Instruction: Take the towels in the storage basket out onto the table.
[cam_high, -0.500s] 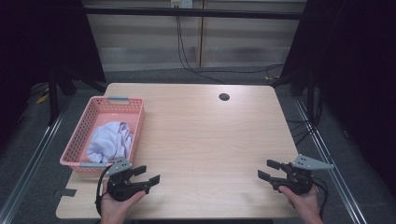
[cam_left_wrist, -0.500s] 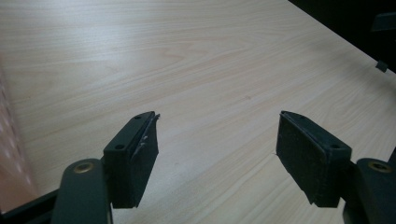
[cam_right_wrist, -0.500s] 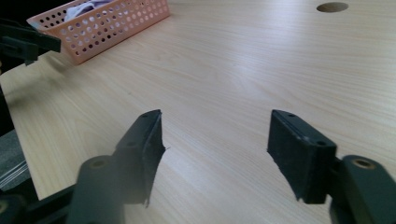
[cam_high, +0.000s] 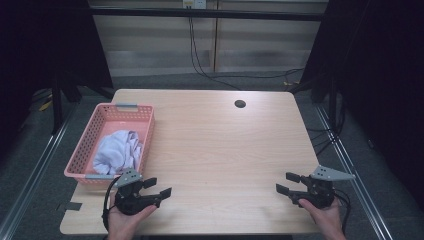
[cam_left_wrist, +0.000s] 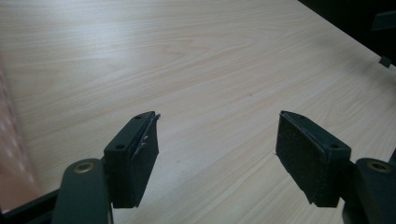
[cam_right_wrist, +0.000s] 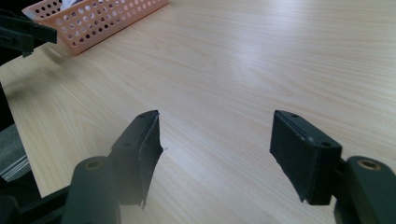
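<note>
We hold our left gripper (cam_high: 159, 186) beside the pink perforated plastic basket (cam_high: 86, 147) of crumpled white cloth (cam_high: 119, 150), and our right gripper (cam_high: 288, 183) well apart; both jaws gape empty.

We find no text, label, brand, number or sign that can be read in any of the views. The pink basket (cam_high: 102, 131), the wooden table (cam_high: 225, 145) and the black pads (cam_left_wrist: 308, 154) of the grippers carry no lettering that we can make out, and the fitting on the far wall is too small to tell.
</note>
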